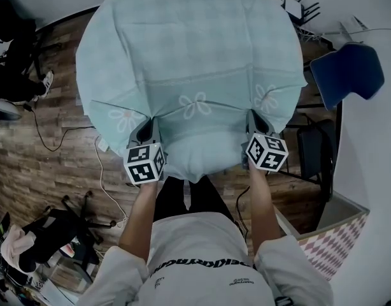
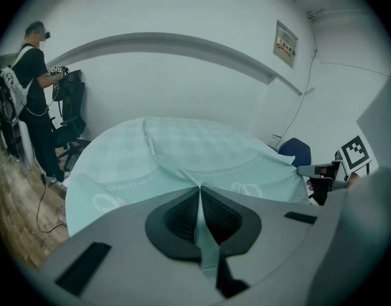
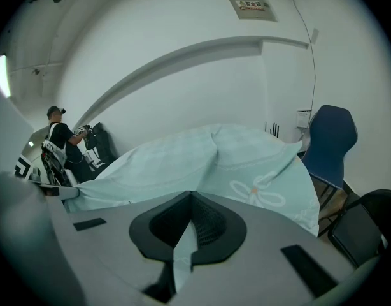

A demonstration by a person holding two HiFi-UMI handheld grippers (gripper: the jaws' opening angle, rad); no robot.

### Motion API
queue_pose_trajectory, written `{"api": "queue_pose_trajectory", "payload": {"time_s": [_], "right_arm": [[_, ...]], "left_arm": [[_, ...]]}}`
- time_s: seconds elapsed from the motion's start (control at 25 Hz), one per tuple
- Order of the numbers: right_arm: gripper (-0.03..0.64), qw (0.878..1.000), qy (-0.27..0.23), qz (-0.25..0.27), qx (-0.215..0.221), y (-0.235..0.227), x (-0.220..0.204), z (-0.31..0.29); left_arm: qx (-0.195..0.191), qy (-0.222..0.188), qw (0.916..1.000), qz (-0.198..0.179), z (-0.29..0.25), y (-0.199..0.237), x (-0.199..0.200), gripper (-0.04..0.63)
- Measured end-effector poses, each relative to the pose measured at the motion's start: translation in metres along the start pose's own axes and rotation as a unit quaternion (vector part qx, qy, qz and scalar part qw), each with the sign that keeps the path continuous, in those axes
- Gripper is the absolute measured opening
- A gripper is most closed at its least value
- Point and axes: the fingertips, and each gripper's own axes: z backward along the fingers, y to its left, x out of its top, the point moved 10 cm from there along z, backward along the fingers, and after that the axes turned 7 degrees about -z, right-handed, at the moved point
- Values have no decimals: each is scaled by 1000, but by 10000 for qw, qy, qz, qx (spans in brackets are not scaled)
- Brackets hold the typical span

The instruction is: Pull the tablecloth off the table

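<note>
The left gripper (image 1: 149, 127) and right gripper (image 1: 255, 121), each clamped on the cloth's (image 1: 195, 50) hem, should pull back evenly together.

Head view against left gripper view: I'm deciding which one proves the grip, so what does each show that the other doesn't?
Only the head view: the person's forearms and white shirt, and the left gripper's own marker cube.

Only the left gripper view: a fold of the pale green flower-printed tablecloth pinched between that gripper's dark ribbed pads, plus a bystander in dark clothes near the wall.

Both: the tablecloth spread out ahead, and the blue chair.
</note>
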Motion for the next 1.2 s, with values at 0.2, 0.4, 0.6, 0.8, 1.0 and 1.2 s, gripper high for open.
{"api": "queue_pose_trajectory", "payload": {"time_s": [0.2, 0.4, 0.6, 0.8, 1.0, 1.2], "right_arm": [[34, 9998, -107, 14, 149, 12, -4, 32], [34, 9994, -202, 72, 275, 27, -13, 65], [34, 9987, -319, 123, 381, 40, -24, 104], [34, 9971, -501, 203, 528, 52, -29, 146], [34, 9929, -768, 383, 821, 76, -26, 191], [34, 9863, -1176, 389, 1086, 97, -8, 229]], "left_arm": [[-115, -159, 9997, -148, 29, -12, 4, 13], [-155, -308, 9989, -309, 63, -18, 2, 14], [-187, -457, 9975, -499, 101, -22, -1, 14], [-212, -700, 9949, -693, 142, -28, 5, 14], [-208, -1051, 9897, -948, 188, -38, 16, 13], [-258, -1550, 9814, -1101, 228, -50, 39, 14]]}}
